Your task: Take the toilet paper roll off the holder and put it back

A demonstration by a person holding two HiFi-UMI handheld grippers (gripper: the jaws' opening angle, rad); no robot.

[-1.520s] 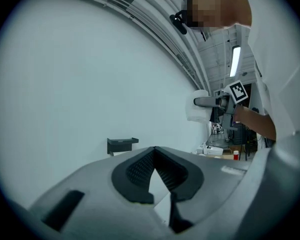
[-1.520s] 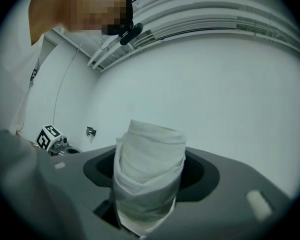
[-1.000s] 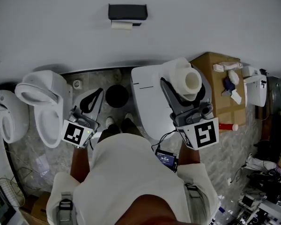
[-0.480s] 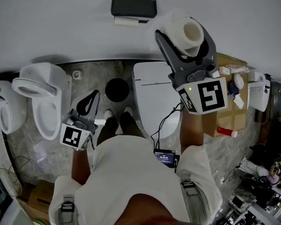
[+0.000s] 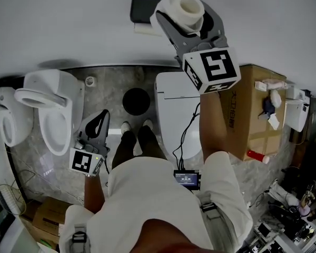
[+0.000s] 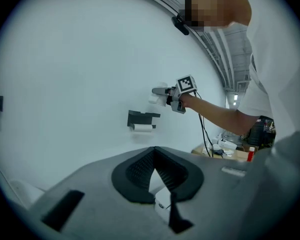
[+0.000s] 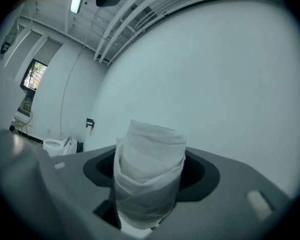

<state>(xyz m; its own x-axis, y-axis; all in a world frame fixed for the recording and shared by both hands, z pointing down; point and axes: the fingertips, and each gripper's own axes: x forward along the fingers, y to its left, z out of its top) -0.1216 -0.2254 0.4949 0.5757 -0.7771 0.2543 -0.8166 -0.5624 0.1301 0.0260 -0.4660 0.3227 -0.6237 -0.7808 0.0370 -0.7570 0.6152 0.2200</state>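
The white toilet paper roll [image 5: 185,8] is raised, core upward. The black holder [image 5: 141,7] sits just left, on the far wall.

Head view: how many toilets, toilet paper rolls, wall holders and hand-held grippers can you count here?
Toilets: 3
Toilet paper rolls: 2, one clamped in the right gripper, one under the wall holder
Wall holder: 1
Grippers: 2, the left gripper and the right gripper
Total: 8
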